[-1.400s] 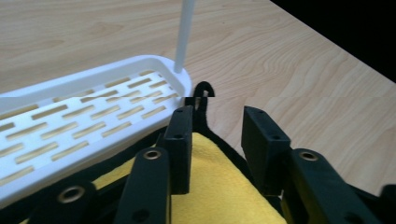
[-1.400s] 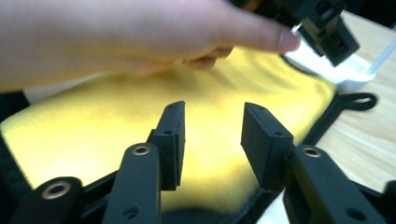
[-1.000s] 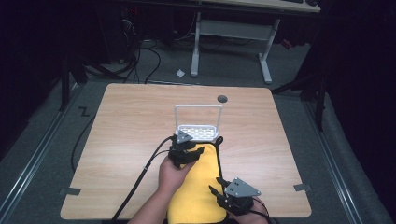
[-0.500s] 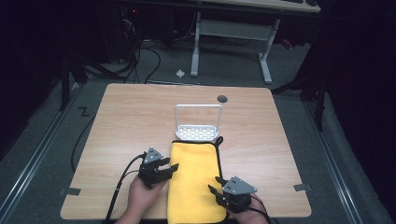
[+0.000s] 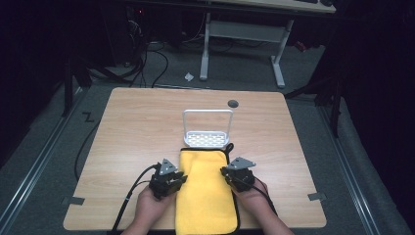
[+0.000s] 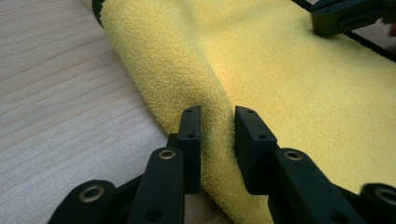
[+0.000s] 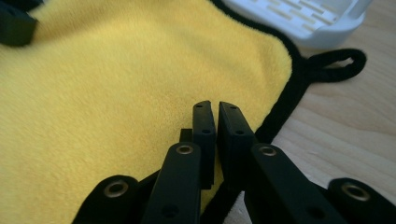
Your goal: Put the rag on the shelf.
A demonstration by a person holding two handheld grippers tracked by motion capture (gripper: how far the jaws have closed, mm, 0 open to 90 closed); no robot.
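- Two grippers flank our yellow towel (image 5: pixel 205 196), which lies just before the white rack (image 5: pixel 207 132).
- Left gripper (image 6: pixel 217 126) pinches its folded left edge.
- Right gripper (image 7: pixel 215 116) is nearly closed over its right edge; we cannot tell whether it grips.
- Towel's near end is cut off.

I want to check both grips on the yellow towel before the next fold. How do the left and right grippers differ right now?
The left gripper pinches a raised fold of the yellow towel at its left edge; the right gripper sits over the towel's black-trimmed right edge. The left jaws stand apart with cloth between them; the right jaws are nearly closed, and no cloth shows between their tips. Both sit level at the towel's sides.
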